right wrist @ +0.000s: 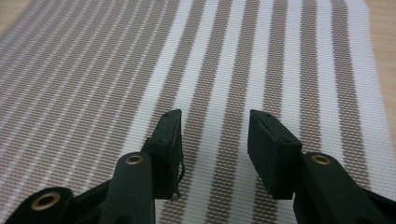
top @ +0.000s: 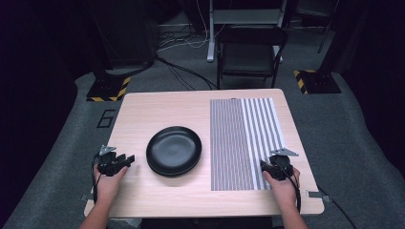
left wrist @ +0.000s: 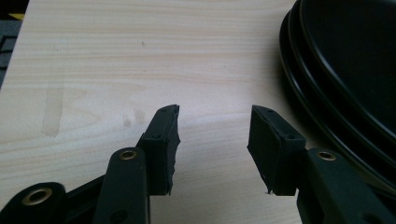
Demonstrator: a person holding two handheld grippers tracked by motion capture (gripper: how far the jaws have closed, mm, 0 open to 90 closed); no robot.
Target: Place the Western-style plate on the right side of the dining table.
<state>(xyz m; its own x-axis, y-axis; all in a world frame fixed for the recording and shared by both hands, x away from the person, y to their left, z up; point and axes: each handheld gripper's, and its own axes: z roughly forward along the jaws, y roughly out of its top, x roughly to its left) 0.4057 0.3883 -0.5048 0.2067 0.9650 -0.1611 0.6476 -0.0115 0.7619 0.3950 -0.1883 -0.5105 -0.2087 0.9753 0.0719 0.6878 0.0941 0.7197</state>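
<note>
So the setup is a light wood table [top: 157, 191] with a stack of black plates [top: 174, 150] sitting roughly in the middle, which I'll use as the reference for everything else. In the left gripper view you can see the rims of the plates [left wrist: 327, 107], so it's more than one, though I can't tell exactly how many.

Just to the right of the plates lies a striped placemat [top: 243, 143], thin brown and white stripes on the side nearer the plates, wider ones farther away. It runs from the far edge of the table toward the near edge.

The left gripper [top: 125, 159] is just left of the plates, low over bare wood, not touching them. Its jaws are spread apart with nothing between them; the same gripper [left wrist: 214, 140] shows a clear gap over the tabletop.

The right gripper [top: 265, 166] is on the other side of the plates, over the placemat's near right corner. That gripper [right wrist: 214, 140] also has its jaws apart and empty, with the wide stripes [right wrist: 224, 70] under it.

Beyond the table, past the plates, a black folding chair [top: 250, 52] stands on grey floor.
</note>
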